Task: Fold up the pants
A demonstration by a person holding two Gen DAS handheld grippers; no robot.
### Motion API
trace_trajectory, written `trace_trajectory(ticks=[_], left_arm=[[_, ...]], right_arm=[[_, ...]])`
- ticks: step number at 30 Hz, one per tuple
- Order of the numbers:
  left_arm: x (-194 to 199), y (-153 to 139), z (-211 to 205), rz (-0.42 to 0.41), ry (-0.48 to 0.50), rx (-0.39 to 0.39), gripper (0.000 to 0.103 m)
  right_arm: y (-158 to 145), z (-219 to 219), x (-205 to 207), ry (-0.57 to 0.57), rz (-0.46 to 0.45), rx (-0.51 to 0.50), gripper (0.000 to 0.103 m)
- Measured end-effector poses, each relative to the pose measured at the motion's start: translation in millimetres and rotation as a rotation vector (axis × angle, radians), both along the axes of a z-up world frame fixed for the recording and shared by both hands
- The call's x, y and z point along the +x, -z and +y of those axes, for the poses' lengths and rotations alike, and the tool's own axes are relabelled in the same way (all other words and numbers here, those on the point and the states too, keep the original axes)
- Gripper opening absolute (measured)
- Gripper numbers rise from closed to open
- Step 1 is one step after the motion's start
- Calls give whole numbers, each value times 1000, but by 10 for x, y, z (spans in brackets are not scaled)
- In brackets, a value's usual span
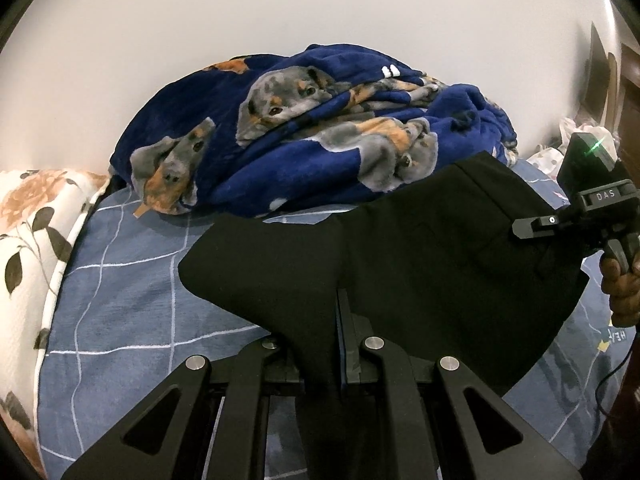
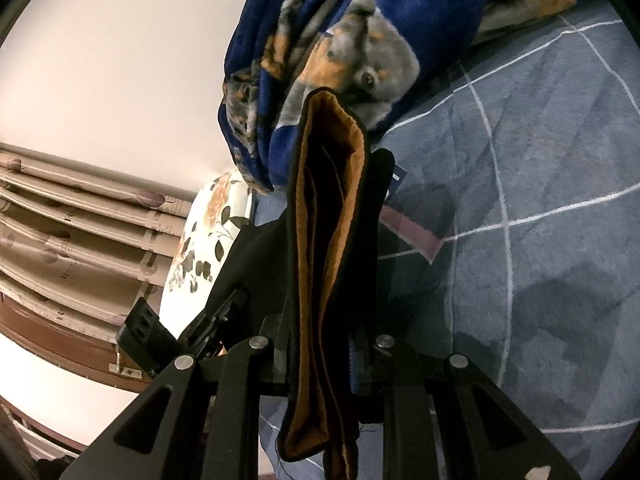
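Jaws on both tools are pressed together with black cloth pinched between them: the left gripper point(image 1: 338, 344) holds a fold of the pants point(image 1: 420, 264) at its fingertips, and the right gripper point(image 2: 328, 360) clamps an edge where an orange-brown lining shows inside the black fabric. Bed sheet point(image 1: 132, 280), grey-blue with a white line grid, covers the mattress and fills the lower part of the left wrist view and the right side of the right wrist view. Blanket point(image 1: 304, 132), dark blue with a printed dog pattern, lies bunched at the far side of the bed against a pale wall. Pants hang lifted between the two tools, spread as a black panel above the sheet and in front of the blanket; the far corner of the panel overlaps the blanket's edge in the left wrist view, contact cannot be told. Pillow point(image 1: 36, 232), white with a brown and black floral print, sits at the left edge of the bed beside the sheet. Right gripper also appears in the left wrist view at the right edge of the panel, with a green light on its body and the person's hand point(image 1: 622, 288) wrapped round its handle
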State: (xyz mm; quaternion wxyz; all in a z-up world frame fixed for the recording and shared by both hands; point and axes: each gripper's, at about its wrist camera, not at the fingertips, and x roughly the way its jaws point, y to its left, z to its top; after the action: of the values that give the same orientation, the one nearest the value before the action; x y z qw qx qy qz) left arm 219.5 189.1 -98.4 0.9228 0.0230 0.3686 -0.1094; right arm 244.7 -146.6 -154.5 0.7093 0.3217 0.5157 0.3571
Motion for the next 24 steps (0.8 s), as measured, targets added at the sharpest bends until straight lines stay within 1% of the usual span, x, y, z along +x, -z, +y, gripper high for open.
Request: trace_trajectory(ticks=[12,20,24], left_arm=[[122,11,96,-8,-21,-17,10],[300,-19,156,-24,-32,-8,10],[416,70,219,-8,-55,-11,10]], right_arm=[[17,-3,53,7,-3,14,19],[61,-16,159,25,-14,42,19],[112,-19,256,27,-14,38,19]])
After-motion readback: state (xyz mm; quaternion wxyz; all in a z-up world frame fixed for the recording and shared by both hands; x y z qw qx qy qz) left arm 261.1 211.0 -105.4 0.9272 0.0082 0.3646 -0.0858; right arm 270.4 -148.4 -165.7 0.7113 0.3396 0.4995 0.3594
